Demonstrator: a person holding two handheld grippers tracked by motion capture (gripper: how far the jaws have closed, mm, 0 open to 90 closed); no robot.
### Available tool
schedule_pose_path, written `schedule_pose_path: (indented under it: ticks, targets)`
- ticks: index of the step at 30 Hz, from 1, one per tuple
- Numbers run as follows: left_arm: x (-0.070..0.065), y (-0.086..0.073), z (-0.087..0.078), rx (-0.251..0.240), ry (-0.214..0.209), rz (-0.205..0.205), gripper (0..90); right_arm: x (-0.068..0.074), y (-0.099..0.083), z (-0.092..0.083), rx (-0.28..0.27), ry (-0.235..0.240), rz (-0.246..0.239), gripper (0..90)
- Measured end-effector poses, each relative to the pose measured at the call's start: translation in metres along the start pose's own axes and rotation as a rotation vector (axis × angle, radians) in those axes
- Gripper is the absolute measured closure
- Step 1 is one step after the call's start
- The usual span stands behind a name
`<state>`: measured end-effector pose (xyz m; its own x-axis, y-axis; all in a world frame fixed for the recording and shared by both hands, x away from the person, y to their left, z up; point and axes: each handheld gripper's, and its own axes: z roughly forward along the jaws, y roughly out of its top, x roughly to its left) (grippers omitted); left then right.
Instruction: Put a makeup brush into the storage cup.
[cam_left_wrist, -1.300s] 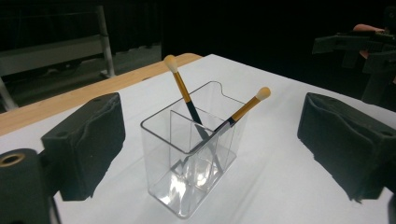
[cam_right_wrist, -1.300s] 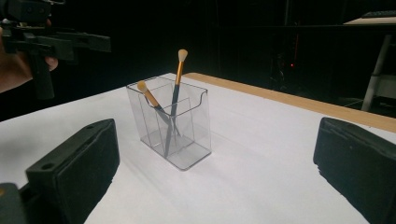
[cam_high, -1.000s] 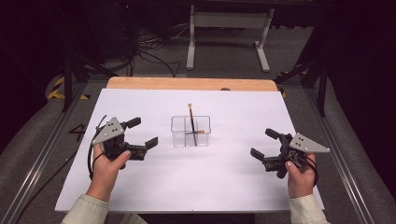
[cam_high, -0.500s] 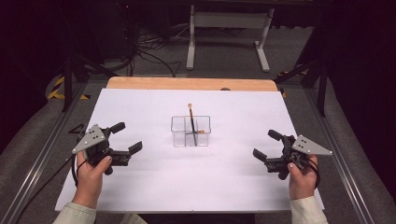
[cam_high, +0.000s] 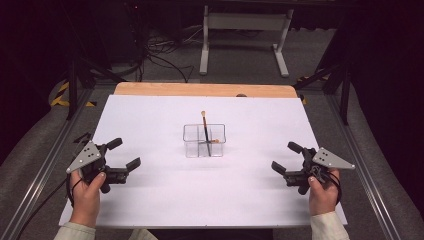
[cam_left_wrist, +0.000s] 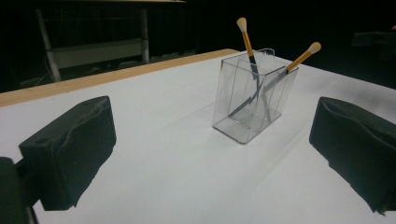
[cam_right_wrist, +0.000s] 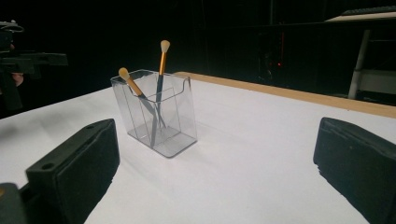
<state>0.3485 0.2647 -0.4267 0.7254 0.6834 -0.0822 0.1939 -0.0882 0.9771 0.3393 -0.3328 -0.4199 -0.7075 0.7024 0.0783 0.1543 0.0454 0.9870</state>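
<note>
Left gripper (cam_high: 122, 156): jaws spread wide, nothing between them, low over the white table (cam_high: 165, 200) near its left edge. Right gripper (cam_high: 284, 159): jaws likewise wide apart and empty, near the right edge.

Both point inward at the clear box (cam_high: 204, 140), which stands at table centre, well apart from either gripper. In the left gripper view the box (cam_left_wrist: 252, 100) lies ahead and right of centre between the jaws; in the right gripper view it (cam_right_wrist: 156, 112) lies ahead and left of centre.

Two brushes in the box. Tall brush (cam_high: 204, 127): near upright, bristle tip up, leaning slightly toward the far edge. Short brush (cam_high: 212, 142): tilted strongly, tip poking just over the rim on the right side.

Judgement: the two grippers look about equally distant from the box. The short brush tip leans toward the right gripper, so that hand has the easier approach; the tall brush's long axis is near vertical, calling for a grasp from the side on the handle above the rim.
</note>
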Motion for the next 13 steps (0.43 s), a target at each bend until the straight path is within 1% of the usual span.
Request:
schedule_pose_path:
  ticks: [6,9,10,12,13]
  targets:
    - [0.0053,-0.0072,-0.0027,-0.005,0.015,-0.01,1.3,-0.0013,-0.0038,0.0011,0.005,-0.004,0.005,0.8]
    - [0.006,-0.0095,-0.0023,0.008,0.008,-0.013,1.3,-0.0017,-0.0045,0.0013,0.005,-0.007,0.007,0.9]
    - [0.0064,-0.0098,-0.0023,0.012,0.008,-0.009,1.3,-0.002,-0.0045,0.0009,0.005,-0.007,0.008,0.9]
    - [0.0069,-0.0099,-0.0022,0.014,0.009,-0.008,1.3,-0.0021,-0.0044,0.0007,0.004,-0.009,0.008,0.9]
    - [0.0069,-0.0102,-0.002,0.006,0.009,-0.012,1.3,-0.0024,-0.0044,0.0004,0.001,-0.01,0.01,0.9]
